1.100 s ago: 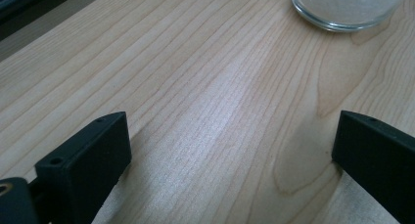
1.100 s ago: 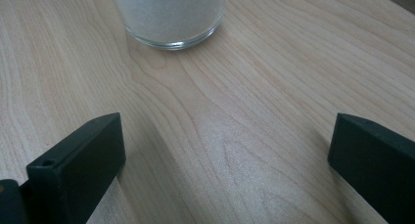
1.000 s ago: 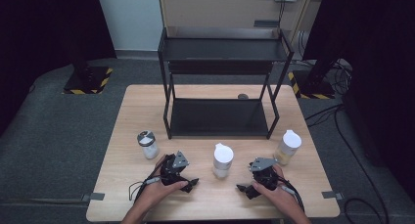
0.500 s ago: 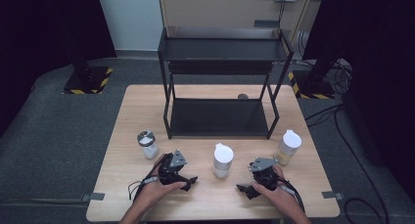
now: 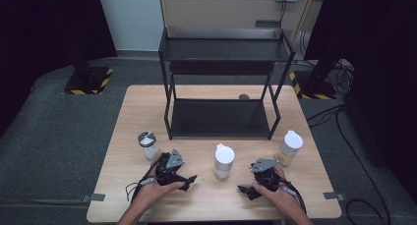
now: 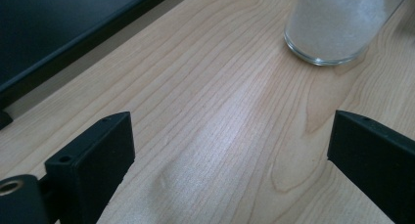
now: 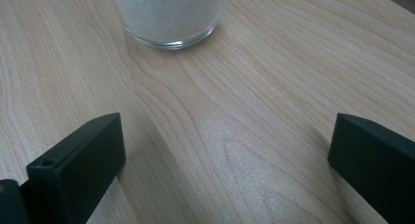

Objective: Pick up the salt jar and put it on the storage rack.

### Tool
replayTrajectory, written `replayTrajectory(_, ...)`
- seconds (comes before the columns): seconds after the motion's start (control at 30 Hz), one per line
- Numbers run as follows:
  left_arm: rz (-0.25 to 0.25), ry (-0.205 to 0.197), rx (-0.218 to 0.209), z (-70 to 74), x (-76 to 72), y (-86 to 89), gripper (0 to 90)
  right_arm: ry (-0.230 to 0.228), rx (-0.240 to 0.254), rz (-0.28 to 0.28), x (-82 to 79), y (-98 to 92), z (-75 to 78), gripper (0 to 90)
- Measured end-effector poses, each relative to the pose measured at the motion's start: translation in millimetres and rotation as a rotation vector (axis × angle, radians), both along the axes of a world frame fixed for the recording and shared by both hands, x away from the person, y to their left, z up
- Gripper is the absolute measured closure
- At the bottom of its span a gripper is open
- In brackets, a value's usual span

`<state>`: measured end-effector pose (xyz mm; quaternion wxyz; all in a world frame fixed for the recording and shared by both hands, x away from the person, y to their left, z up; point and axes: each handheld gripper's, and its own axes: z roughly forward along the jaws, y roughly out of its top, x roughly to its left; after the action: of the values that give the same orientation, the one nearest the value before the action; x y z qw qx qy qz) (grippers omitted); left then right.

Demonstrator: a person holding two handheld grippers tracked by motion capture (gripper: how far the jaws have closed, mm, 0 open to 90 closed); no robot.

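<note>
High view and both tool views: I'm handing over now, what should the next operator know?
Left tool: jaws open, nothing between them; they have just been closing slightly. It points at the middle jar.
Right tool: open, empty, also facing the middle jar.
Metal-lid jar stands at the left, right jar near the black rack's right leg.
Done: nothing is on the rack.
Left: probably grasp the middle jar first.
</note>
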<state>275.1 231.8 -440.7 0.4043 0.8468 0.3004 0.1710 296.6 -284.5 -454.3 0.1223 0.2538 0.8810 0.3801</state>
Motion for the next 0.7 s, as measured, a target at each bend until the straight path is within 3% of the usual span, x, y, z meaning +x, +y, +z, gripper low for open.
replayTrajectory(0.43,0.014,-0.064,-0.044,8.1,-9.4,8.9,2.6,0.0,0.0,-0.004,-0.8,0.2,0.0,1.0)
replayTrajectory(0.7,0.045,-0.114,-0.094,13.5,-15.7,20.3,2.5,-0.001,0.0,-0.006,-1.2,0.3,-0.1,1.0)
